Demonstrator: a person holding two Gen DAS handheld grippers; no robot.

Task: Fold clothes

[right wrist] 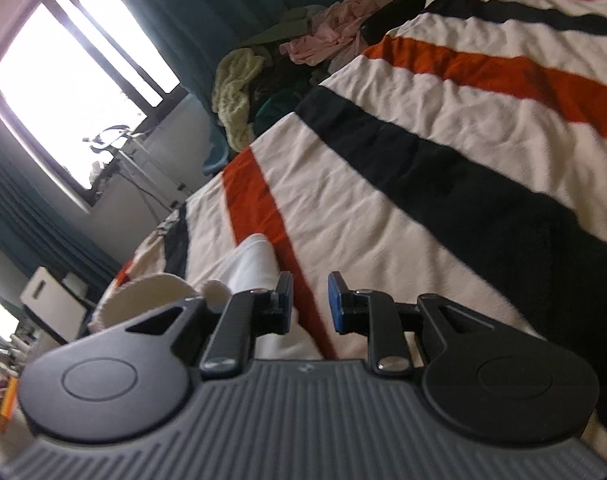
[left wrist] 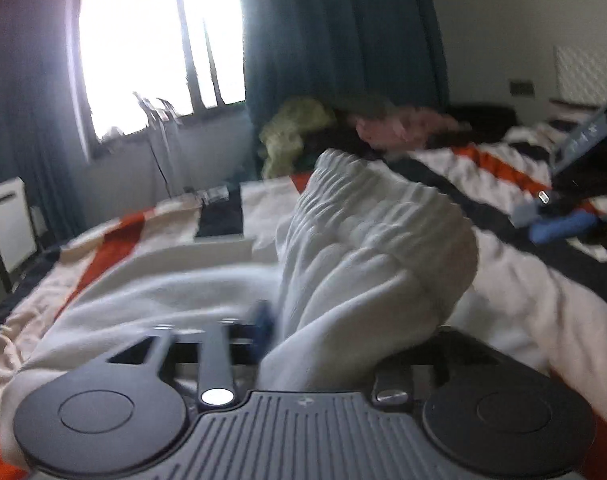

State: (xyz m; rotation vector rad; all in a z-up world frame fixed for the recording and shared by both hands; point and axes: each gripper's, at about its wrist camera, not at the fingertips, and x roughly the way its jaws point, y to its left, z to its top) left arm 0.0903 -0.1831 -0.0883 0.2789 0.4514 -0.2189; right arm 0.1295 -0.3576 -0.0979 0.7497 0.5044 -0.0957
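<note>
- On the striped bed [left wrist: 523,312], left wrist view: the left gripper [left wrist: 303,320] is clenched on a bunched fold of the white garment [left wrist: 367,240]. Only one blue pad [left wrist: 263,320] shows beside the cloth; the other is buried under it. The elastic, gathered waistband stands raised above the bed, probably so that the held edge can be carried over the rest of the garment, which lies flat on the bed to the window side.
- Beyond the garment, at the far edge of the bed, the pile of unfolded clothes [left wrist: 303,132] waits, pink and yellow-green pieces on top. The right gripper [left wrist: 563,220] appears low over the bed, blurred.
- Right wrist view: the right gripper [right wrist: 310,300] is released, its blue pads apart and holding nothing, hovering just over the bed [right wrist: 463,160]. A strip of the white garment [right wrist: 251,264] lies on the bed beside its left finger, untouched. Judged from this, the free gripper is positioned to take a second edge so the fold stays square.
- Farther up the bed, the pile [right wrist: 287,60] sits well apart.
</note>
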